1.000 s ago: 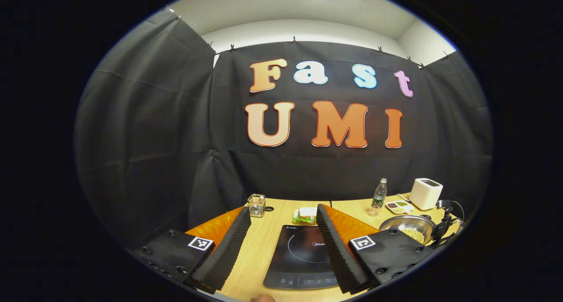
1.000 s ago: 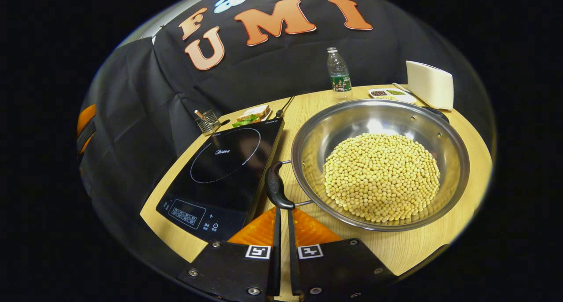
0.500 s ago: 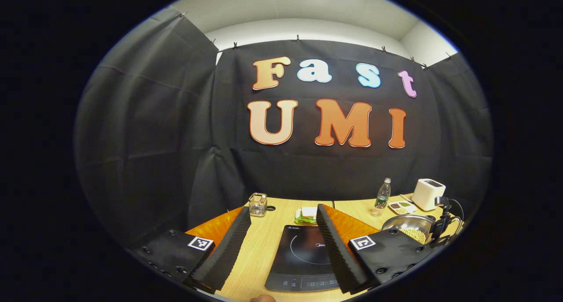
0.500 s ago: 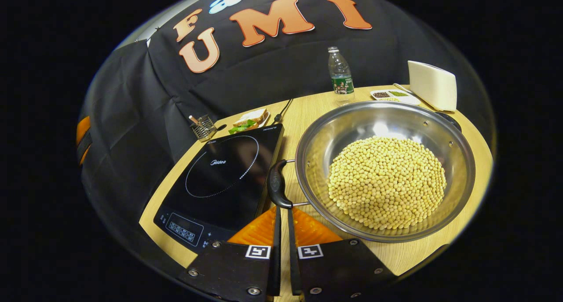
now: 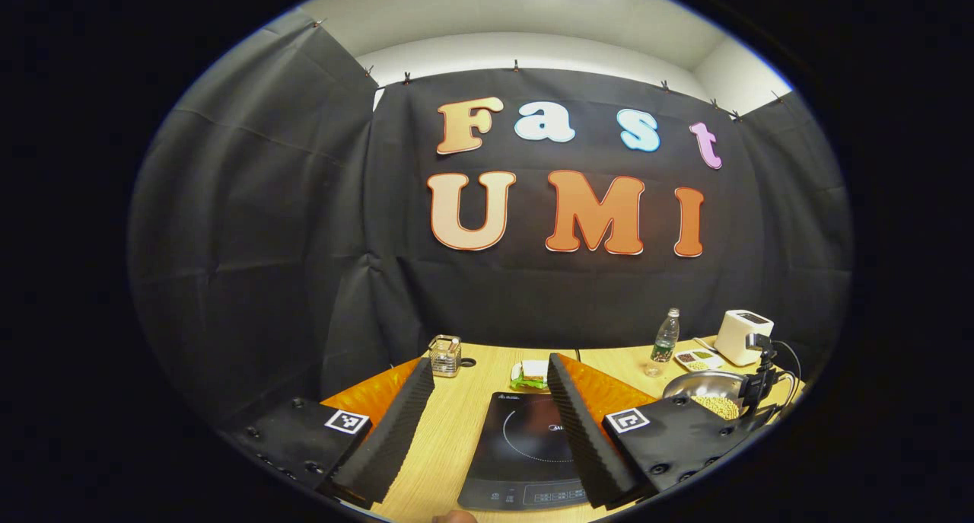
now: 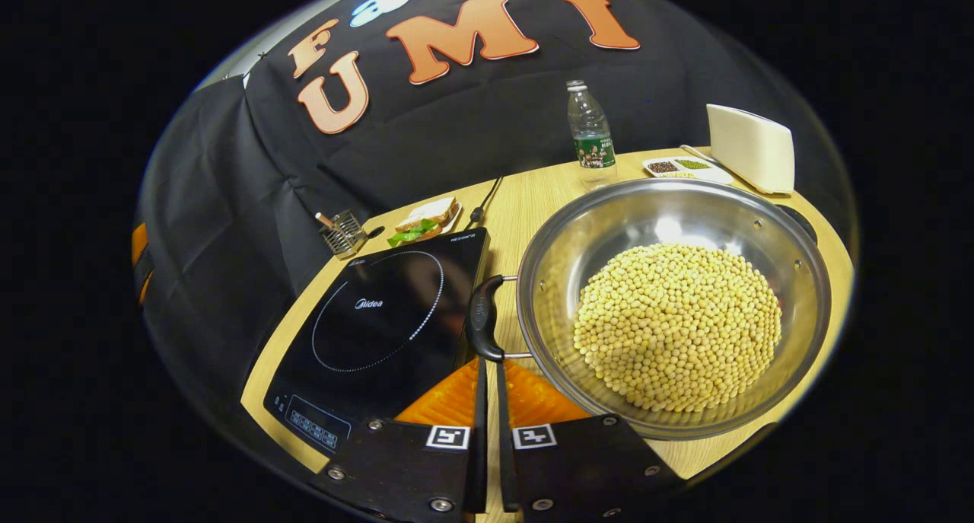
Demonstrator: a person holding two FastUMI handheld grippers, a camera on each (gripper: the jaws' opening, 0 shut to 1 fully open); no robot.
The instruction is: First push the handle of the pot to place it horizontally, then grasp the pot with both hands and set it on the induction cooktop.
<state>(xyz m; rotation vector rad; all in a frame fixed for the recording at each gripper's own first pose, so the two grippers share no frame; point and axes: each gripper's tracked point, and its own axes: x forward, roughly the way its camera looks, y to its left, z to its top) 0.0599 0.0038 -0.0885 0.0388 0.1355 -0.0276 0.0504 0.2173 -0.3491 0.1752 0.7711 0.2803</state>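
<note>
My right gripper (image 6: 488,371) is clenched, fingers pressed together with nothing between them, tips right at the near end of the pot handle (image 6: 481,317); I can't tell if they actually touch it. The handle sits between the induction cooktop (image 6: 380,317) and the pot (image 6: 673,302), just beside the cooktop's edge. The pot is on the table (image 6: 525,196), right of the cooktop, heaped with soybeans (image 6: 677,321).

My left gripper (image 5: 487,424) is released, jaws wide apart, hovering over the cooktop's near side, well apart from the pot, which I see low at the right in the left gripper view.

Risks as I read them:
- The closed tips are narrow, so a push off-centre could slip past the rounded handle and jab the cooktop's edge or the pot wall.
- The load is heavy and piled high. Uneven grasps could tilt the pot and spill beans.
- The thin metal rim and smooth handle could mean a weak pinch hold.

Farther back are a utensil rack (image 6: 341,232), sandwich plate (image 6: 426,218), water bottle (image 6: 590,131), spice dish (image 6: 681,167) and toaster (image 6: 749,157), all well apart from the transfer path.
</note>
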